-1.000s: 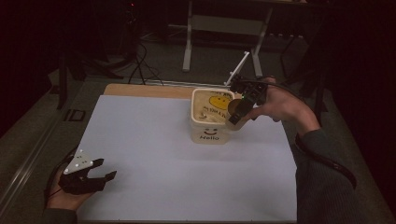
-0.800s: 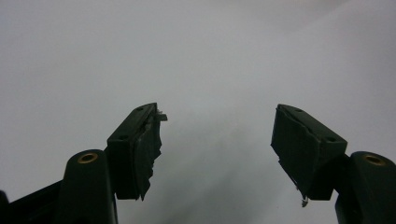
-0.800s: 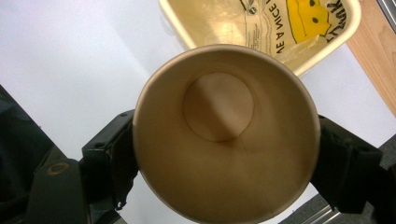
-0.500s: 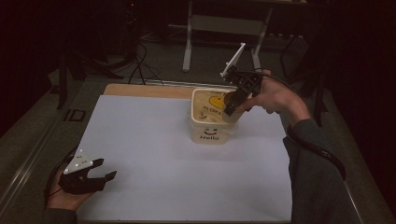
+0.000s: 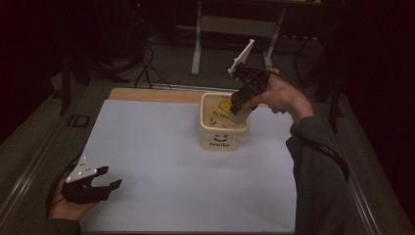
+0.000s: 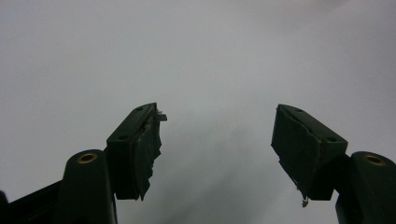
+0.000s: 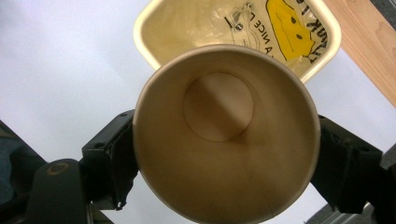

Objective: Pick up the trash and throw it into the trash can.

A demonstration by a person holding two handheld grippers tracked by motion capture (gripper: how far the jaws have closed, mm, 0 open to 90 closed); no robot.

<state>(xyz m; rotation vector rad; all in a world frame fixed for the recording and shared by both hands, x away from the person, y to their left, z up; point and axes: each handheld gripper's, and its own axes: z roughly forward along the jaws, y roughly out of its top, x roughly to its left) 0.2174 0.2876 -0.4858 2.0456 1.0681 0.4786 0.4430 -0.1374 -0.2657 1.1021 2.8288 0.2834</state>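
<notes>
Lifted right gripper (image 5: 241, 105) grips one cup (image 7: 226, 133) over one tub (image 5: 222, 139).

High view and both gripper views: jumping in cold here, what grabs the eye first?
The right gripper holds an empty brown paper cup by its sides, over the open cream tub marked "Hello" at the far middle of the white table. The left gripper rests open at the near left corner, nothing between its jaws.
</notes>
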